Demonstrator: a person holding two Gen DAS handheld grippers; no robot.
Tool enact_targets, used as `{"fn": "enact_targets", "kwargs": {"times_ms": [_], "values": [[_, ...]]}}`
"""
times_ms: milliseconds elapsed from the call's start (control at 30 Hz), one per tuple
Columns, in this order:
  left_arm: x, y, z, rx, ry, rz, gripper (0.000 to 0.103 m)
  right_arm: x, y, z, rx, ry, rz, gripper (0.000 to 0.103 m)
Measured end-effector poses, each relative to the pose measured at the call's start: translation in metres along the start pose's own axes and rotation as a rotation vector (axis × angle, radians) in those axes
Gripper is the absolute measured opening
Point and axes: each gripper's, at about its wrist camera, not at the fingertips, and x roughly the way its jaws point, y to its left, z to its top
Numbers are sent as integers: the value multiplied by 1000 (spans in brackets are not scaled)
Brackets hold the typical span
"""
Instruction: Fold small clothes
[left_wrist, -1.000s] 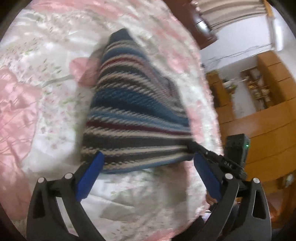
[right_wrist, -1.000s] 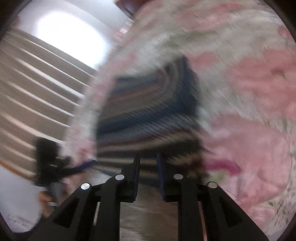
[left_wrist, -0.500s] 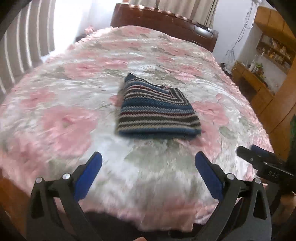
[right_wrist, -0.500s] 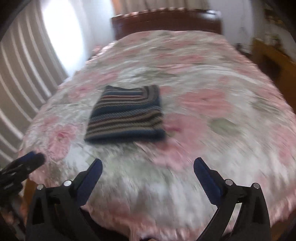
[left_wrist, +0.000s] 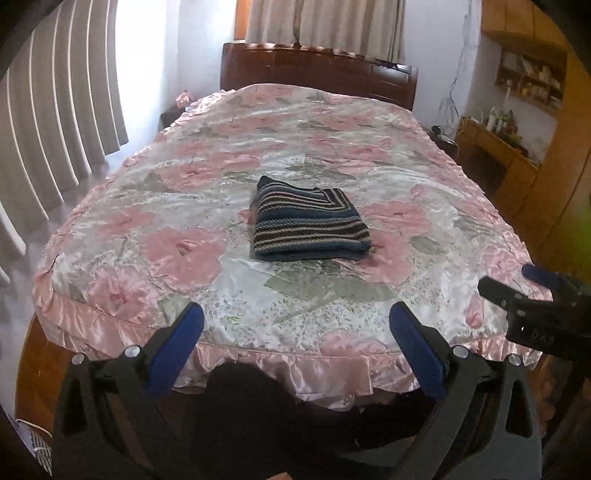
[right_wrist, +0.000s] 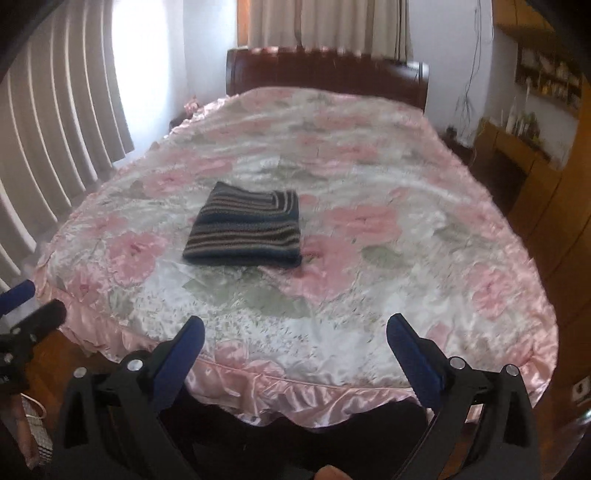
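With the striped knit lying folded mid-bedspread, we hold the left gripper and right gripper spread empty off the near edge; folding appears complete.

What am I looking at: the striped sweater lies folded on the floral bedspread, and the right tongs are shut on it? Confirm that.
One thing is wrong: the right tongs are not shut on the sweater. The right wrist view shows them open, held back near the foot of the bed, well clear of it. The rest holds: the striped sweater lies folded on the floral bedspread.
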Motion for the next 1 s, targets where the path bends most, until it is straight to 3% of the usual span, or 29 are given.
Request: {"fn": "enact_targets", "kwargs": {"times_ms": [133, 233, 600, 1000], "values": [[6, -5, -6, -1, 45, 20, 100, -10, 3, 1, 6, -8, 18, 99], [10, -7, -7, -8, 62, 11, 100, -14, 10, 0, -22, -27, -33, 99], [4, -8, -2, -13, 34, 6, 100, -16, 20, -1, -42, -20, 10, 99], [13, -5, 0, -41, 55, 18, 100, -16, 24, -3, -43, -12, 24, 99]]}}
